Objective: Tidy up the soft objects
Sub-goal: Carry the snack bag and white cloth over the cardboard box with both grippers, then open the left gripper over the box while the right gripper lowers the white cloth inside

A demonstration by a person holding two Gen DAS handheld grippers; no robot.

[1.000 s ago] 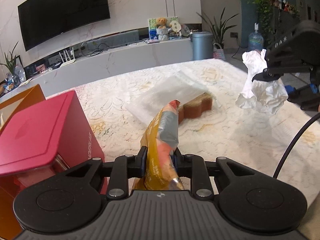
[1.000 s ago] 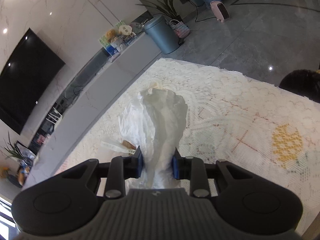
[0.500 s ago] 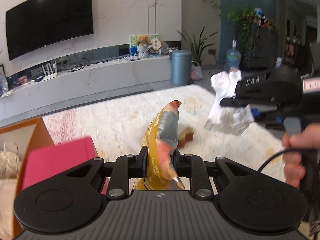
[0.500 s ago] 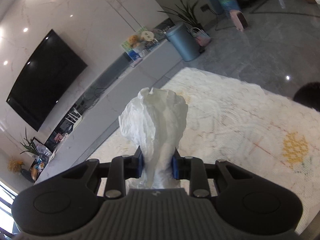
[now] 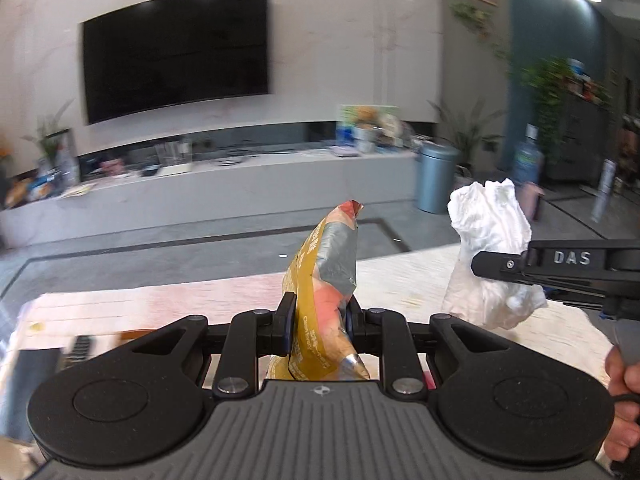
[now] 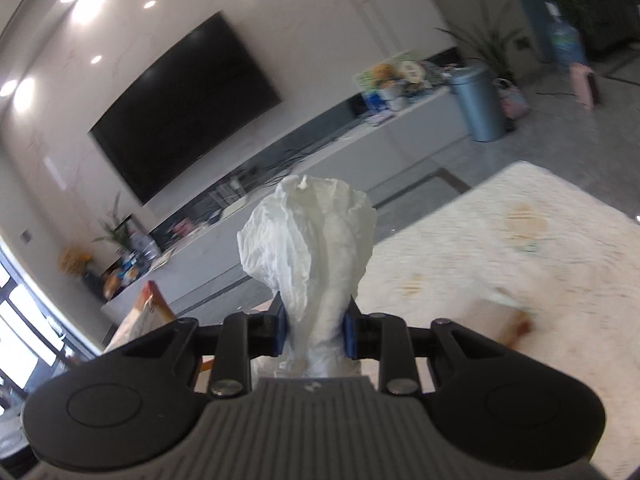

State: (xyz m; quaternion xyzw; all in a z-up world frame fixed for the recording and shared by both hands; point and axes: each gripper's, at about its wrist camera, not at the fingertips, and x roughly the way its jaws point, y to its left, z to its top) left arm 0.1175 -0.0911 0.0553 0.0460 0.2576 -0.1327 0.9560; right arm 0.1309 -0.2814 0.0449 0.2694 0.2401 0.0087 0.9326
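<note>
My left gripper (image 5: 318,320) is shut on a crumpled yellow and orange snack bag (image 5: 326,276) that sticks up between its pads. The right gripper (image 6: 314,330) is shut on a crumpled white plastic bag (image 6: 312,248). In the left wrist view that white bag (image 5: 490,248) hangs at the right, pinched by the right gripper (image 5: 504,266), with a hand (image 5: 622,396) on its handle. Both grippers are held above a table with a cream lace cloth (image 6: 500,248). A brown sponge (image 6: 516,326) lies blurred on the cloth at the right.
An orange box edge (image 6: 154,304) shows low at the left of the right wrist view. Beyond the table are a grey floor, a long white TV bench (image 5: 240,196), a black TV (image 5: 176,68) and a blue-grey bin (image 5: 436,178).
Both grippers have risen and tipped up with their loads. The red box and the sponge have dropped out of the left wrist view; the wall and TV now fill it.
</note>
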